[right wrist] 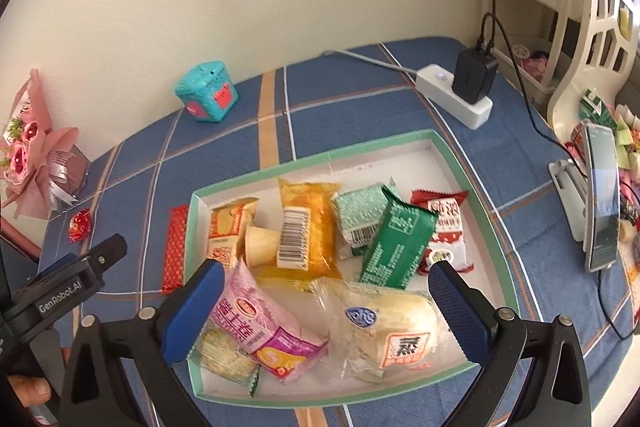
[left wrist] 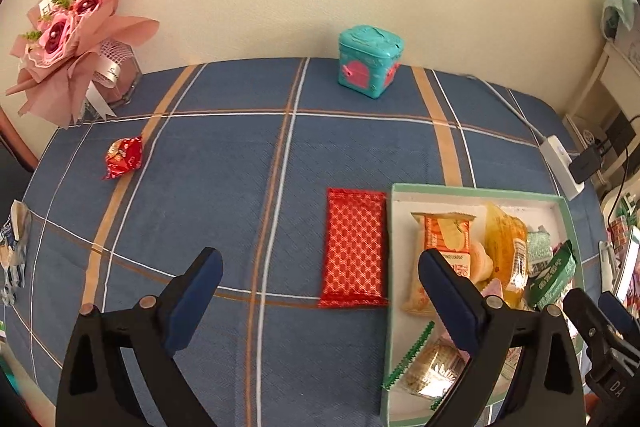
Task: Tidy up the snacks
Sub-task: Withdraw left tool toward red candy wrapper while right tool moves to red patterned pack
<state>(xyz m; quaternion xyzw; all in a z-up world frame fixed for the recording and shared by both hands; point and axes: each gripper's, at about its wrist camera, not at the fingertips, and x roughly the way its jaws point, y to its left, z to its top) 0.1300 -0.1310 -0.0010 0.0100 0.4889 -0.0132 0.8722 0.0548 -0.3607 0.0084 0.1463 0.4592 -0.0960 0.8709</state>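
Note:
A white box with a green rim [right wrist: 448, 147] holds several snack packets; it also shows in the left wrist view [left wrist: 472, 190]. A flat red patterned packet [left wrist: 354, 247] lies on the cloth just left of the box, also seen in the right wrist view [right wrist: 175, 247]. A small red wrapped snack [left wrist: 124, 157] lies far left. My left gripper [left wrist: 320, 301] is open and empty, hovering above the red packet's near end. My right gripper [right wrist: 324, 311] is open and empty above the box's near part, over a pale bread packet [right wrist: 384, 331] and a pink packet [right wrist: 256, 319].
A teal toy box [left wrist: 370, 61] stands at the back by the wall. A pink bouquet [left wrist: 72, 27] is back left. A white power strip with a black charger [right wrist: 460, 87] and a phone on a stand [right wrist: 600, 195] are at the right. Crumpled wrappers [left wrist: 16, 247] lie at the left edge.

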